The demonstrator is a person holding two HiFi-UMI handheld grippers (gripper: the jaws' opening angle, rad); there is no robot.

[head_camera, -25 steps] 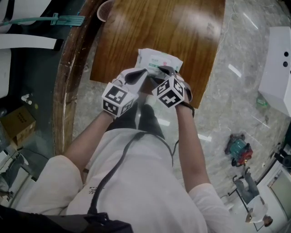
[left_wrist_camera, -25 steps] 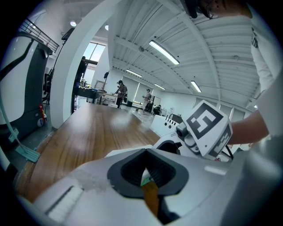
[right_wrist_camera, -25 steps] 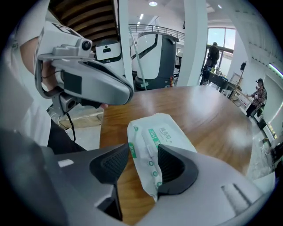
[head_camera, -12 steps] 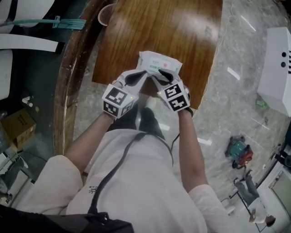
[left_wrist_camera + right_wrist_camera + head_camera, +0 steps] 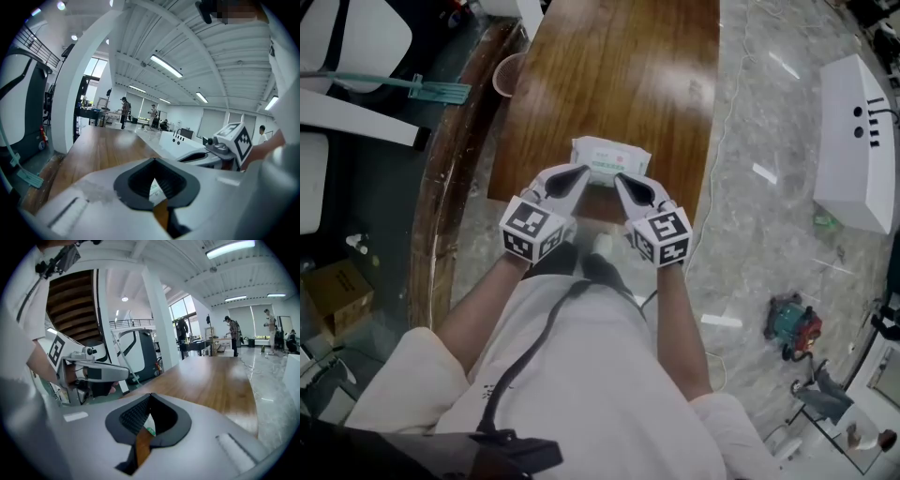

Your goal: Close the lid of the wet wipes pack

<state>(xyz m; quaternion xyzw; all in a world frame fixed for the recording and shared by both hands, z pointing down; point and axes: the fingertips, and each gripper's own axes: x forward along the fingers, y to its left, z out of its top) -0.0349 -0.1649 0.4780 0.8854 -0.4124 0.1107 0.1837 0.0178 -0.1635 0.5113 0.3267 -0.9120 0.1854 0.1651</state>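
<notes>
**2 grippers closed, just short of the wipes pack [image 5: 610,157]**

The wipes pack lies flat on the wooden table [image 5: 609,66], close to its near edge. The left gripper [image 5: 579,174] and right gripper [image 5: 622,182] sit side by side just before it, tips pointing at it. Each has its jaws pressed together, holding nothing.

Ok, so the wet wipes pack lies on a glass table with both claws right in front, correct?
Not quite. The head view shows a wooden table, not glass. The wet wipes pack lies on it, with the left claw and right claw right in front.
</notes>
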